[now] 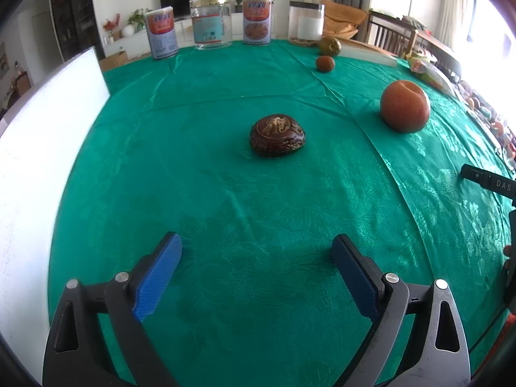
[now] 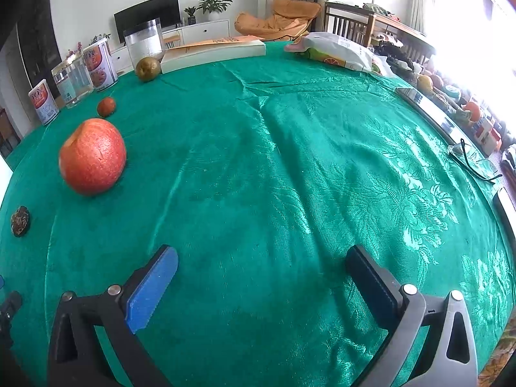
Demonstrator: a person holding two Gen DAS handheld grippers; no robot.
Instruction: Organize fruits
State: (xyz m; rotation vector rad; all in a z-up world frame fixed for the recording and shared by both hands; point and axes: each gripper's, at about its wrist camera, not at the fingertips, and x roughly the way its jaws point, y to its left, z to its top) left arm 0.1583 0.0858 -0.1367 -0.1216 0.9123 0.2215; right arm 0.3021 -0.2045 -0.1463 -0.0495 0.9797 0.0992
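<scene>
— What do you have on the left wrist?

— I see a dark brown fruit point(image 1: 277, 136) lying flat on the green cloth point(image 1: 225, 213), domed side up with a pale patch on top; its long axis runs left to right across my view; it points nowhere in particular. An apple point(image 1: 405, 106) sits to its right and further back, its dimple turned up and slightly away from me. Behind that, a small orange fruit point(image 1: 324, 63) and a greenish-brown pear point(image 1: 330, 46) stand in a rough line towards the far edge.

— And the fingers?

— My left gripper point(image 1: 256, 245) is spread wide, blue pads apart, holding nothing and touching nothing; the dark fruit lies ahead of it, centred between the fingers but well beyond the tips.

— The right side?

— My right gripper point(image 2: 261, 258) is just as wide, empty, hovering over bare cloth point(image 2: 274, 177); nothing lies between its fingers. The apple point(image 2: 92, 156) is off to the left and ahead, leaning with its dimple towards the upper left; the dark fruit point(image 2: 20, 221) shows at the far left edge, nearer me than the apple; the orange fruit point(image 2: 106, 106) and pear point(image 2: 148, 68) lie further back on that same side.

— Anything else on the table?

— Two cans point(image 1: 256, 20) and two jars point(image 1: 211, 22) along the far edge; a long flat box point(image 2: 213, 53) just beside the pear; a snack bag point(image 2: 338, 52) at the far right; glasses point(image 2: 474, 158) near the right edge.
</scene>
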